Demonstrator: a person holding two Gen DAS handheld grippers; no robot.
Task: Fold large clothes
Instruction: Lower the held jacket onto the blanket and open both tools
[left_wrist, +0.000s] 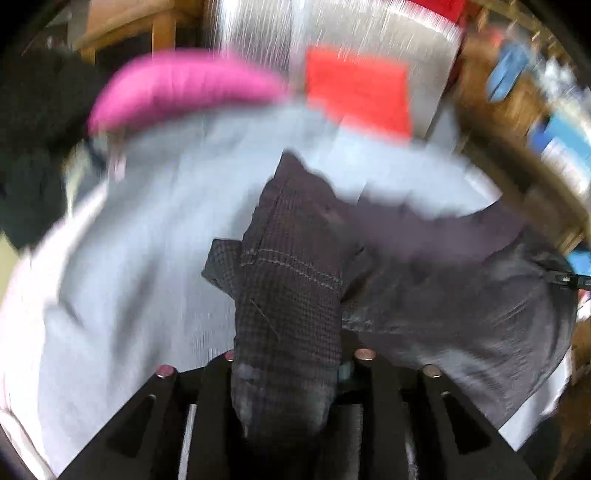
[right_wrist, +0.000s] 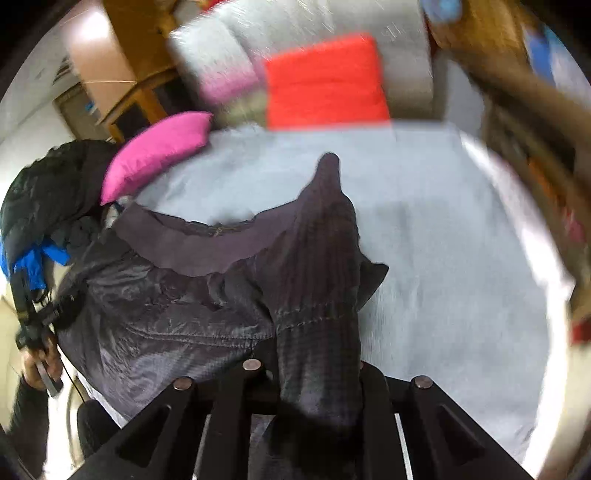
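Nearest the lens in the left wrist view: left gripper (left_wrist: 291, 363), fingers clenched on a bunched fold of the dark jacket (left_wrist: 461, 295), checked lining outward, stitching line across the fold. Same picture on the other side: right gripper (right_wrist: 306, 369) clamped on another gathered corner of the jacket (right_wrist: 166, 317), cloth standing up in a peak between the fingers. Garment stretched between the two grips, apparently lifted off the pale grey bed sheet (right_wrist: 424, 240) rather than lying flat; shiny outer shell hanging toward the left of the right wrist view, collar band curving along its far edge. Held this way, probably, to spread the jacket wide and lay it flat before any fold; folding proper judged not yet begun.

Around: pink pillow (right_wrist: 155, 155) at the far left of the bed, red cushion (right_wrist: 325, 81) at the far end against a grey seat back, a dark heap of other clothes (right_wrist: 48, 192) on the left with something blue beneath it. Much motion blur in both views. Open sheet to the right, free for laying down; pillow and clothes heap crowding the left side, likely to catch a sleeve if spread that way.
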